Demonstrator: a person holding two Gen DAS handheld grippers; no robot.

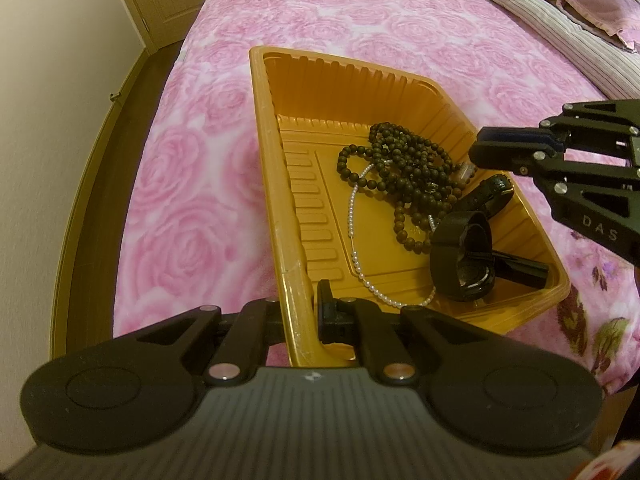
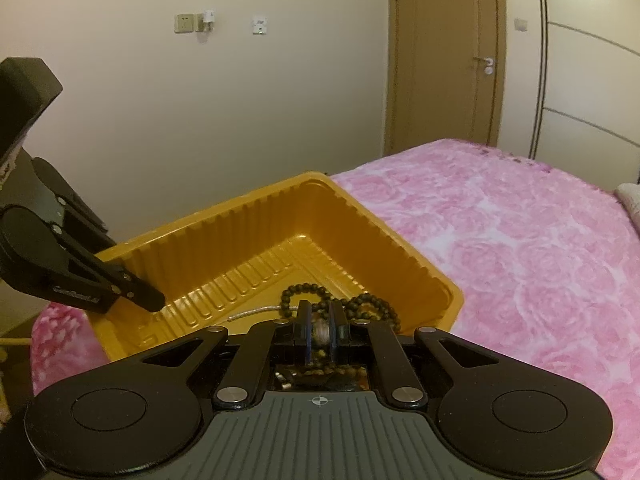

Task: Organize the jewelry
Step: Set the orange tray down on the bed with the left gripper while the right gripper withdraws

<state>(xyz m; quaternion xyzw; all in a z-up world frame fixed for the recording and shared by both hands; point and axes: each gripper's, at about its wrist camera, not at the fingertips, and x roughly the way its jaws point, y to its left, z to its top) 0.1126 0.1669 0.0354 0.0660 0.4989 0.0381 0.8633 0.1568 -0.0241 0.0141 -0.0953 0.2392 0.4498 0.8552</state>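
Observation:
A yellow plastic tray (image 1: 272, 128) lies on the pink bed. In it are a tangle of dark wooden bead strings (image 1: 400, 168), a white pearl necklace (image 1: 352, 216) and a black watch with its strap (image 1: 460, 260). My left gripper (image 1: 304, 308) is shut on the tray's near rim. My right gripper (image 1: 476, 150) hangs over the tray's right side, its jaws closed on a small clear bead piece (image 2: 320, 332) by the dark beads (image 2: 304, 292). The left gripper (image 2: 152, 302) shows at the tray's (image 2: 400, 248) far rim in the right wrist view.
The pink rose-patterned bedspread (image 1: 320, 12) stretches around the tray. Folded striped bedding and a pillow (image 1: 560, 8) lie at the far right. The bed's left edge drops to a wooden floor (image 1: 104, 160) beside a wall. A closed door (image 2: 440, 60) stands beyond the bed.

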